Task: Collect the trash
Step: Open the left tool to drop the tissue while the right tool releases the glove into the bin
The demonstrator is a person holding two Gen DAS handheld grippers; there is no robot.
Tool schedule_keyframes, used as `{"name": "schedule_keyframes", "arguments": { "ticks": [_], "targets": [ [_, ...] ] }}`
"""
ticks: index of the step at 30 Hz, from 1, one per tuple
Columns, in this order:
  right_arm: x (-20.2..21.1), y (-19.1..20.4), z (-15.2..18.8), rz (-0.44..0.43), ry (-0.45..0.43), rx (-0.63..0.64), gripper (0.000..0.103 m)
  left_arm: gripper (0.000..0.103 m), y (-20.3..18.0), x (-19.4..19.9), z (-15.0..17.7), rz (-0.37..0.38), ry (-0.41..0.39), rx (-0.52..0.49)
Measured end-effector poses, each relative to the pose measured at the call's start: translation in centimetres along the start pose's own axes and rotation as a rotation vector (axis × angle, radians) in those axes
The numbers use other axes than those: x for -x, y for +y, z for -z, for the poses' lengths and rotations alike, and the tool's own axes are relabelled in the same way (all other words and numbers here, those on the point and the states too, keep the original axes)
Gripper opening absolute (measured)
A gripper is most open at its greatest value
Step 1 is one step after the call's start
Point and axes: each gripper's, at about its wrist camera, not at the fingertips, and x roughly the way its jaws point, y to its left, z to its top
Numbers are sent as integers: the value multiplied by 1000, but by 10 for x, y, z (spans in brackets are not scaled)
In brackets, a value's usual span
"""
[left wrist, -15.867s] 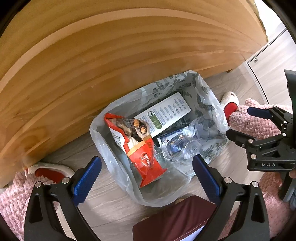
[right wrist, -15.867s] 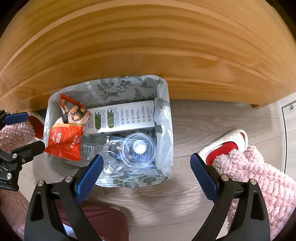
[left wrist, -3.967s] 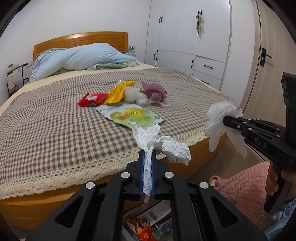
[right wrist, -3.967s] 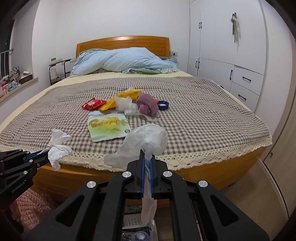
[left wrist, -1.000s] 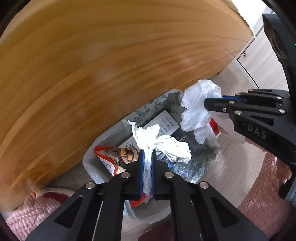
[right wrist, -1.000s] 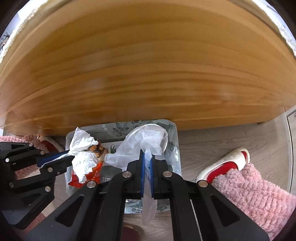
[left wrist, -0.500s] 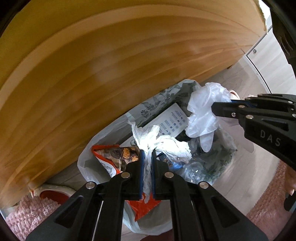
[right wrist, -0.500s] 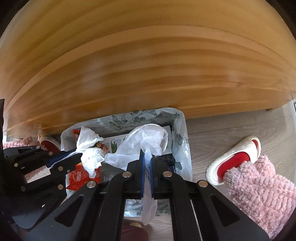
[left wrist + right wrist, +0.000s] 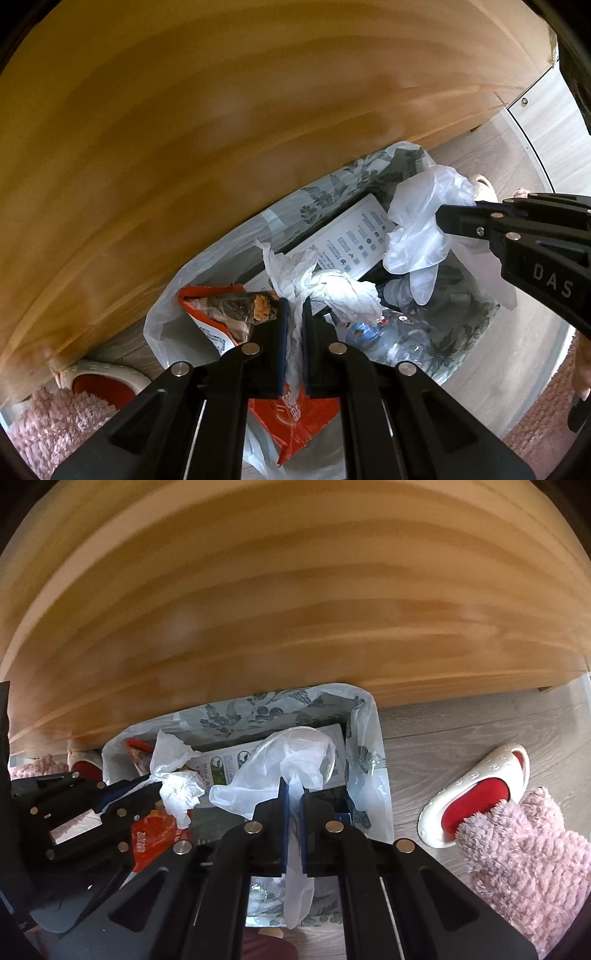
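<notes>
Left wrist: left gripper [image 9: 293,314] clamps crumpled tissue [image 9: 332,288] | right gripper [image 9: 293,801] clamps plastic glove [image 9: 288,764]

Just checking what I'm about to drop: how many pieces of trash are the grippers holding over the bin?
2. A crumpled white tissue is pinched in the left gripper; a clear plastic glove is pinched in the right gripper. Both hang over the lined trash bin.

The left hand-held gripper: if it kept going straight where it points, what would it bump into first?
Probably the red snack bag in the lined bin, just past the left hand-held gripper and its crumpled tissue; depth is uncertain.
</notes>
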Motion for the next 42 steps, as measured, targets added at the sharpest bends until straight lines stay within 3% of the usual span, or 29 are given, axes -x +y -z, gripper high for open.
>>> {"name": "schedule_keyframes", "arguments": {
  "ticks": [13, 32, 37, 39, 42],
  "targets": [
    [-12, 1, 0, 16, -4, 11, 5, 4, -9, -17, -4, -11, 19, -12],
    [-13, 0, 1, 30, -13, 38, 5, 5, -5, -6, 0, -25, -11, -13],
    [-12, 0, 3, 31, -16, 28, 5, 34, 0, 0, 1, -46, -27, 10],
    [-11, 2, 3, 33, -20, 29, 5, 52, 0, 3, 2, -65, -39, 20],
    [-8, 4, 3, 42, -31, 31, 5, 57, 3, 6, 4, -77, -38, 38]
  ]
}}
